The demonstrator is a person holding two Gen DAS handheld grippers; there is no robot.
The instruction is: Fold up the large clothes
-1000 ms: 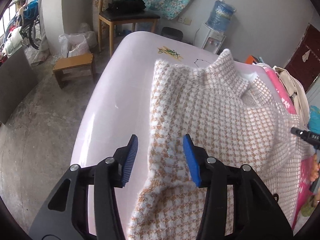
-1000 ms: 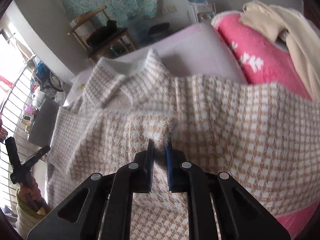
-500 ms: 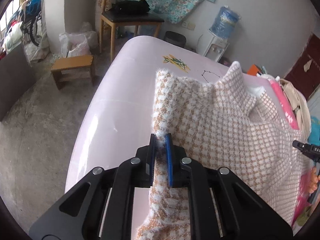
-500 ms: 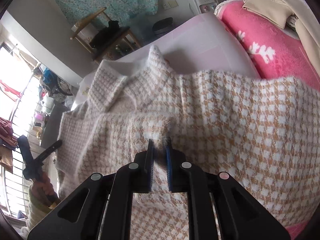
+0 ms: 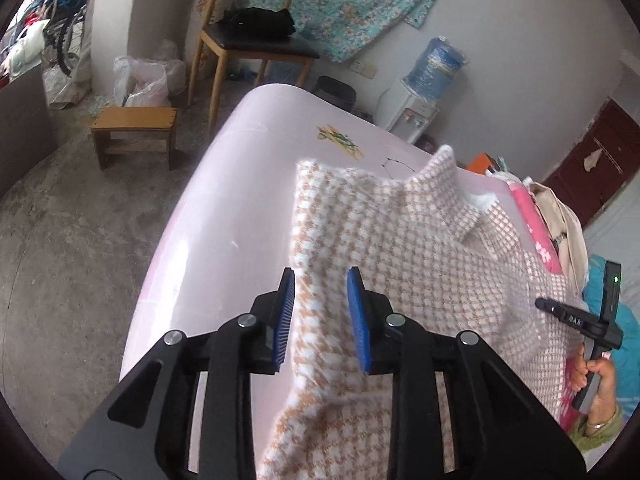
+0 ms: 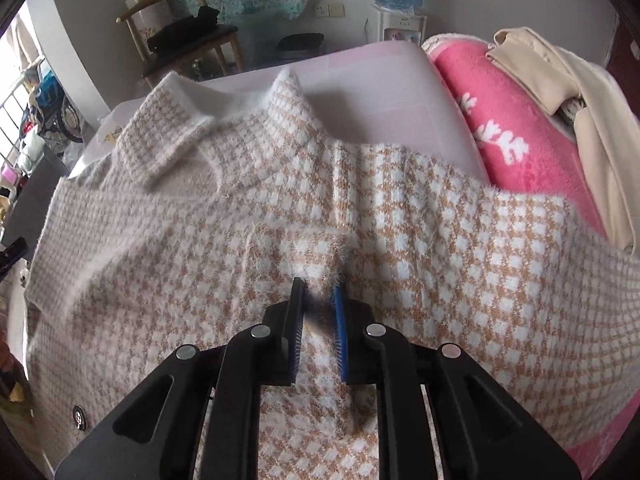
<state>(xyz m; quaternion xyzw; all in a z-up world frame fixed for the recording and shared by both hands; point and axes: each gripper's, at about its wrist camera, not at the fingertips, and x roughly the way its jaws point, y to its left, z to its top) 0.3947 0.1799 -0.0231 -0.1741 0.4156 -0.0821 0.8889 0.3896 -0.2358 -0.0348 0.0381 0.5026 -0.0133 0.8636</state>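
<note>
Both hand-held grippers' jaws are opening over the sweater [image 5: 400,248], whose collar [image 6: 224,120] points away.

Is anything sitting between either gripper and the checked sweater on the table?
Nothing visible does. The left gripper has the checked sweater lying between its opening jaws at the garment's edge, and the right gripper, jaws also opening, has a fold of it between its pads. The pink blanket lies off to the side.
</note>
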